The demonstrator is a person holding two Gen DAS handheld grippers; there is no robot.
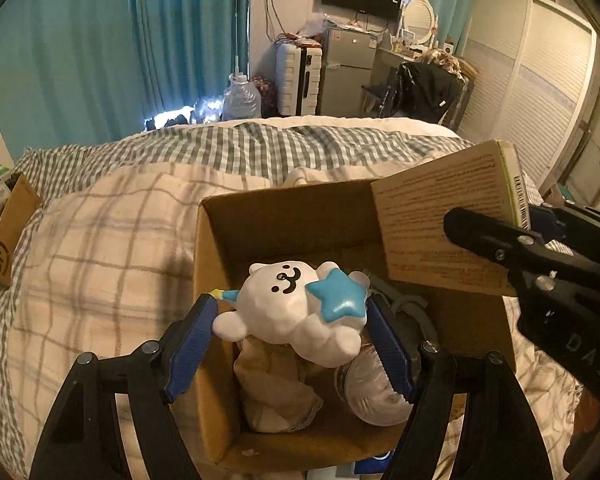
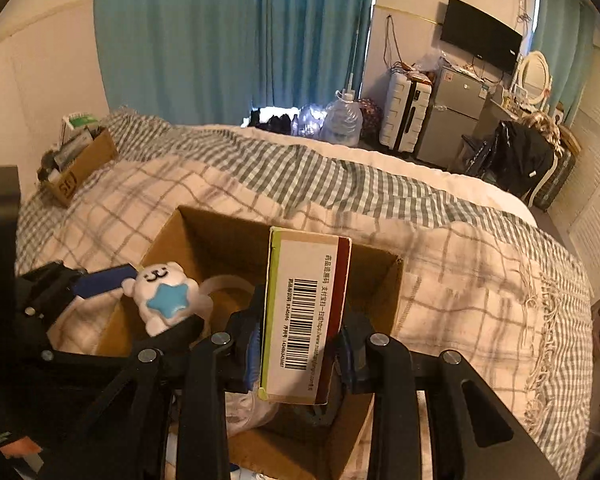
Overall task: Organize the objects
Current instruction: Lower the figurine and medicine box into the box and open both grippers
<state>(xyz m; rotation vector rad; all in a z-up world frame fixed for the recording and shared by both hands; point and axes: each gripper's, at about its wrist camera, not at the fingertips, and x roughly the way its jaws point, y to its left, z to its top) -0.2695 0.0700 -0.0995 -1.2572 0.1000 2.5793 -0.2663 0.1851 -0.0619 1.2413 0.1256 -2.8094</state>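
Bed (image 1: pixel 112 240) fills the middle ground, covered by a cream plaid blanket (image 2: pixel 460 280) over a grey-check sheet (image 1: pixel 300 148).

Open cardboard box (image 1: pixel 208 280) sits on the blanket near the cameras, flaps up. Inside it: a crumpled beige wrapper or cloth (image 1: pixel 272 392) and a clear plastic item (image 1: pixel 364 392) — neither can be identified further.

A second, smaller carton (image 2: pixel 80 164) stands well apart at the bed's far left edge, stuffed with packets.

Flat printed packet box (image 2: pixel 304 320) is held over the open box's right part, barcode edge facing the right wrist camera. Right gripper (image 2: pixel 300 344) is pinching it, blue pads pressed against its two broad faces.

White bear figurine (image 1: pixel 292 312) with a blue star on its front hangs over the box's left part, above the wrapper. Left gripper (image 1: pixel 290 344) clamps it — fingers spread wide, one blue pad (image 1: pixel 192 352) at the bear's left side, the other against the star side.
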